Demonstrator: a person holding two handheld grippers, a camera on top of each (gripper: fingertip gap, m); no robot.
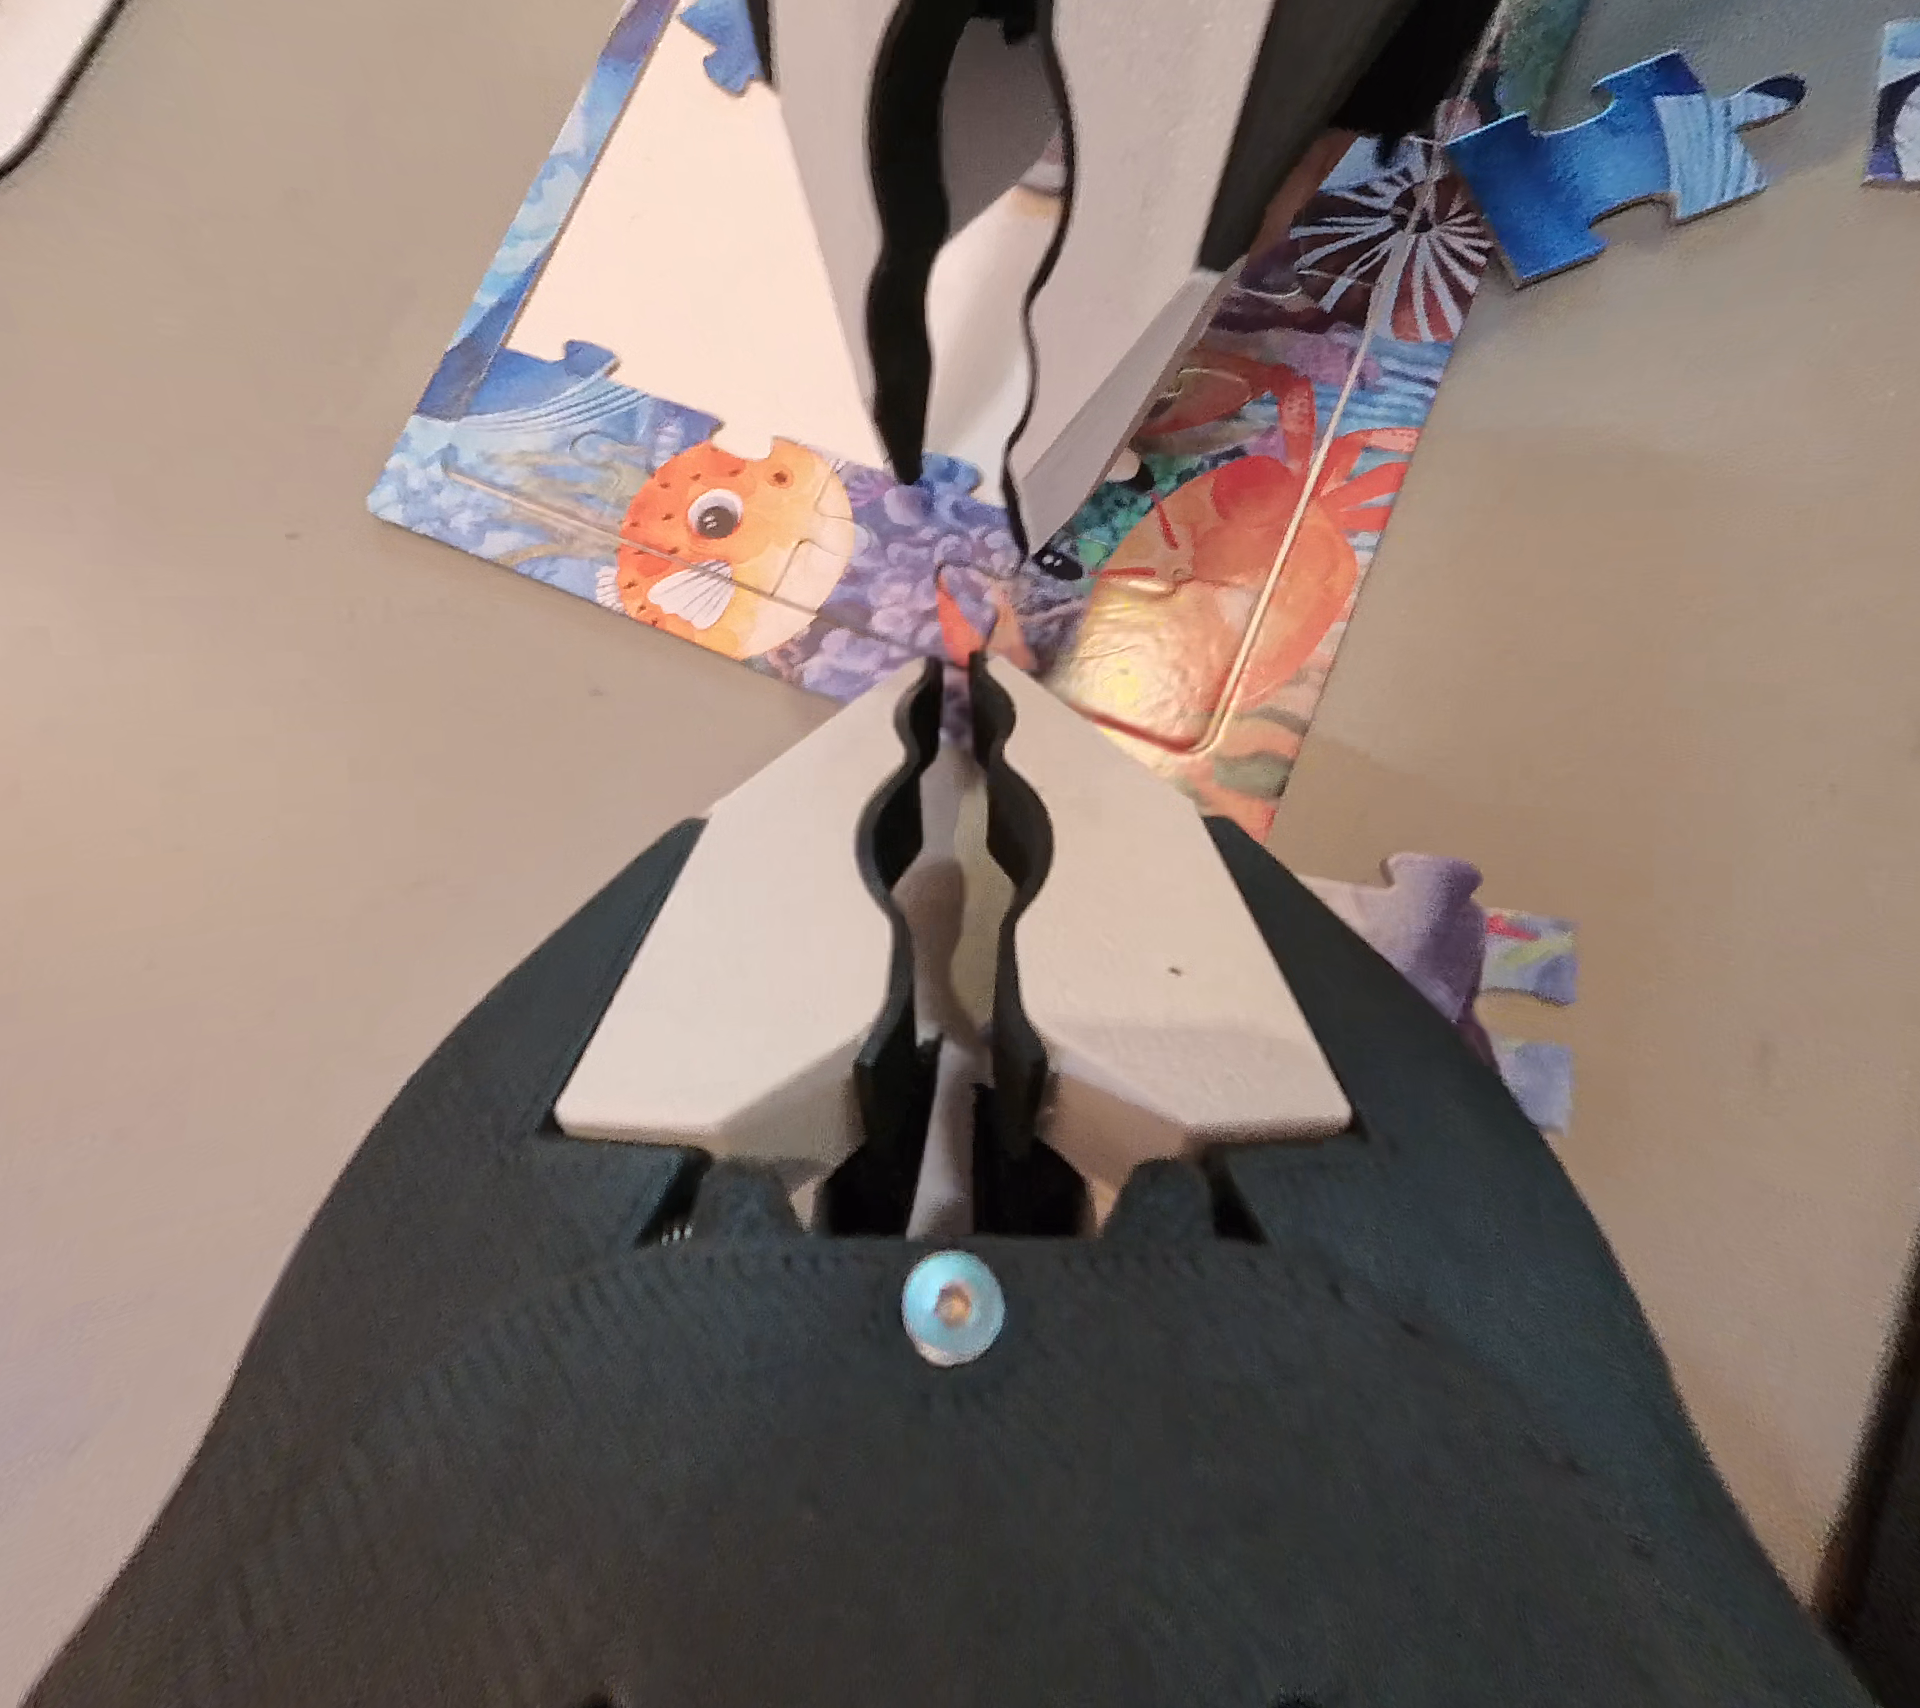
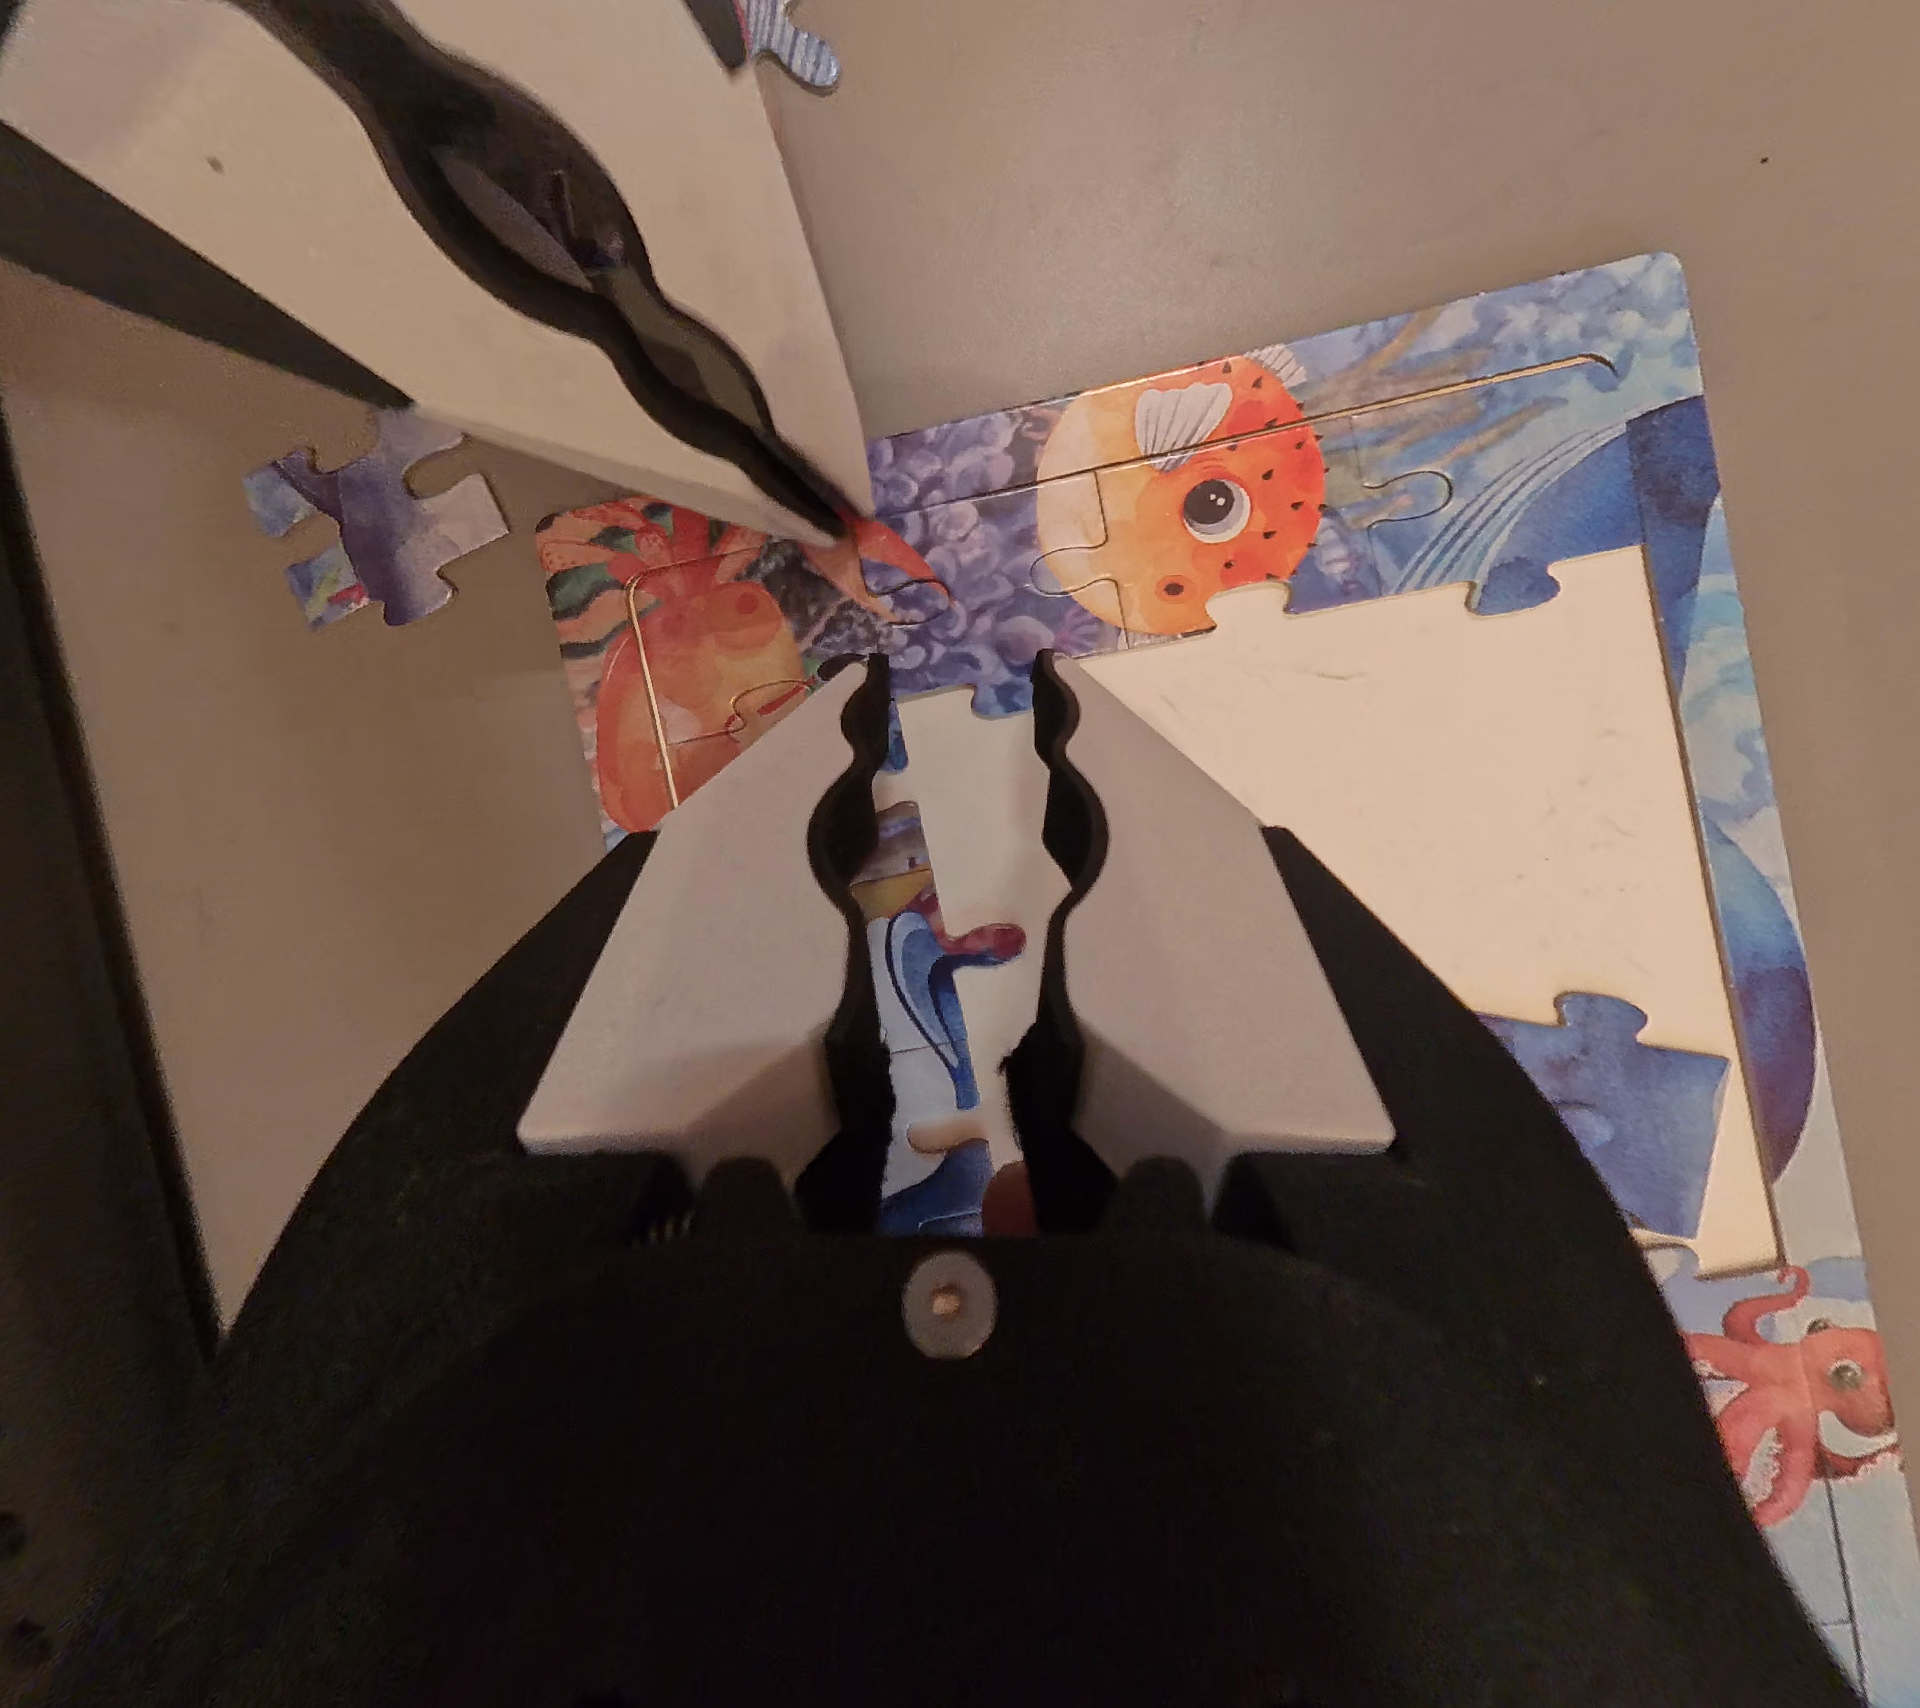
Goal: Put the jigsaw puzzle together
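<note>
- Puzzle (image 1: 727, 536) flat on table (image 1: 260, 723), partly filled; fish and crab sections in place.
- Left claw (image 1: 954, 666) nearly together, tips at puzzle's near edge, holding nothing.
- Right claw (image 2: 961, 661) apart, empty, tips over purple coral pieces.
- Loose pieces (image 1: 1621, 172) beside puzzle.

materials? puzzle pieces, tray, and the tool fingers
Puzzle pieces: likely printed cardboard, slightly glossy; a pale cut edge shows under the picture layer.
Tray: probably board too, bare cream floor with faint scuffs, printed border.
Left tool and right tool: fingers look like matte black 3D-printed plastic with visible layer lines, cream side panels and wavy inner pads.
</note>
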